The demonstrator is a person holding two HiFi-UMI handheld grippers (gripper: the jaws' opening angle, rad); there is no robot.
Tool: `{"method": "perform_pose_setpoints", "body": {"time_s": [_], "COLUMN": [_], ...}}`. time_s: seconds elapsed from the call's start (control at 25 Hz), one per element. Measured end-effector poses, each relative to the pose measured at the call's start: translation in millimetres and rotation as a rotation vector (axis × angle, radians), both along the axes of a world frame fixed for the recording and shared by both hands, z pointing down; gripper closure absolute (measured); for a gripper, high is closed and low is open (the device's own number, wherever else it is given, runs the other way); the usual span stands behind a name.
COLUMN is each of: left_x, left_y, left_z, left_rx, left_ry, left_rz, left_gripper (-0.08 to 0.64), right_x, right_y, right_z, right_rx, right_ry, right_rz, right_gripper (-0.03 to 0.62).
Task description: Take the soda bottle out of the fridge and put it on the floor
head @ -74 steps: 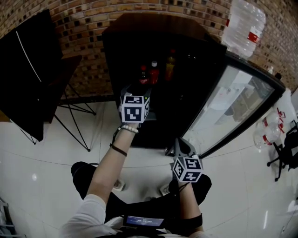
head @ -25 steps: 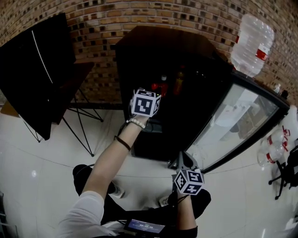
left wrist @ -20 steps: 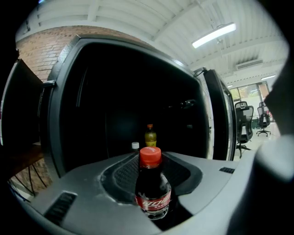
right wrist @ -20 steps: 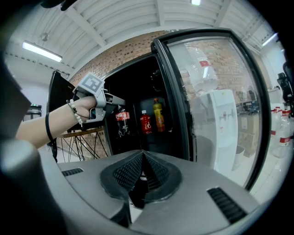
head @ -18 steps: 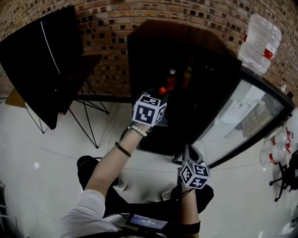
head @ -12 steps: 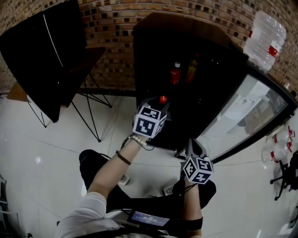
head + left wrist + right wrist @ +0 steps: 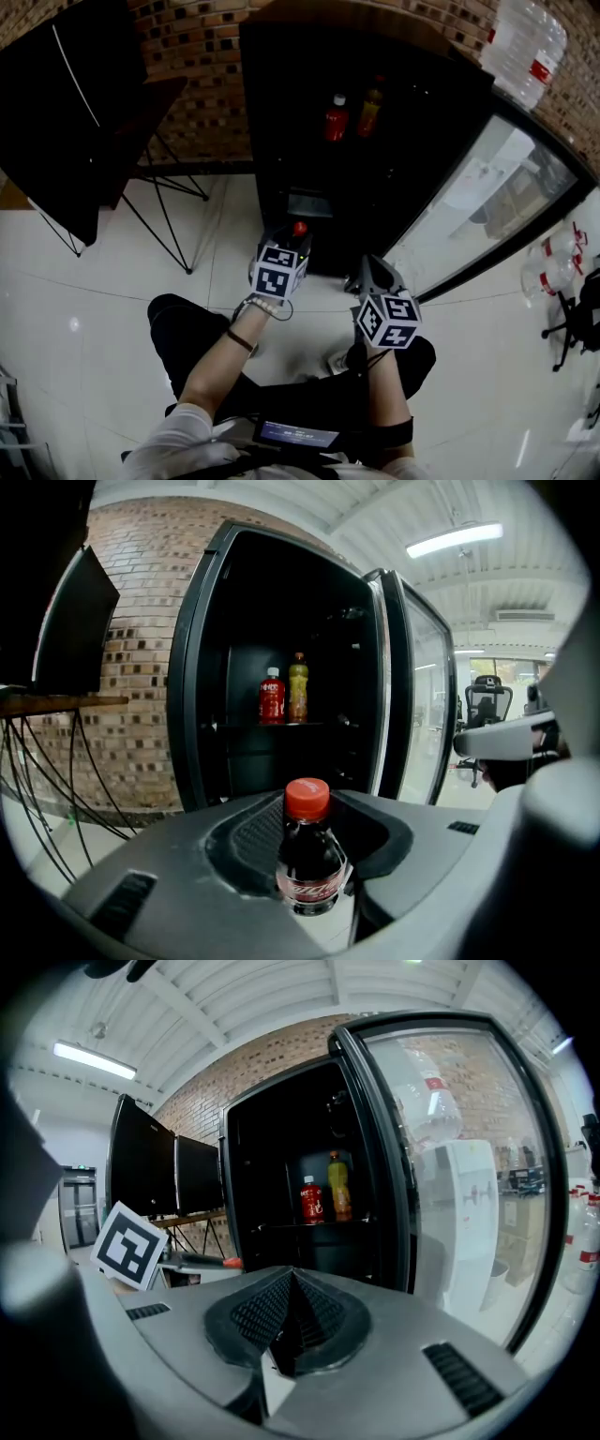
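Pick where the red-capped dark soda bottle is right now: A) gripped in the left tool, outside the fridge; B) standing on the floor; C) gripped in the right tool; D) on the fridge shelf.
A: in the left gripper view the soda bottle sits clamped between the pads of the left tool, with the open fridge behind it.

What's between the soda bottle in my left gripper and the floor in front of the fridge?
Nothing visible. The soda bottle is out of the fridge, clamped in the left gripper's jaws, and the floor beside it looks bare. Directly beneath it is hidden.
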State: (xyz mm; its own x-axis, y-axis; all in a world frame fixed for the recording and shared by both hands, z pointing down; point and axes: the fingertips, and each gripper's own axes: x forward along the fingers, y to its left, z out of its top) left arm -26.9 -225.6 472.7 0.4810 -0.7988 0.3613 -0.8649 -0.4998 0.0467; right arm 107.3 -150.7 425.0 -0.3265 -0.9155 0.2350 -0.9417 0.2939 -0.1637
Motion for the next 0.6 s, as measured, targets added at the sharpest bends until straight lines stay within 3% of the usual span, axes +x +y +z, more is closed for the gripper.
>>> {"method": "perform_pose_setpoints", "body": {"time_s": [0.6], "left_x": [16], "left_y": [30], "left_z": [165], "left_rx": [-0.225], "left_ry": [-0.141], "left_rz": [0.043], "left_gripper": [0.410], "right_x": [1], "right_y": [-4], "right_z": [29], "right_rx": [-0.099], "right_ry": [0.015], "right_rz": [-0.036], "right_gripper": [0.566]}}
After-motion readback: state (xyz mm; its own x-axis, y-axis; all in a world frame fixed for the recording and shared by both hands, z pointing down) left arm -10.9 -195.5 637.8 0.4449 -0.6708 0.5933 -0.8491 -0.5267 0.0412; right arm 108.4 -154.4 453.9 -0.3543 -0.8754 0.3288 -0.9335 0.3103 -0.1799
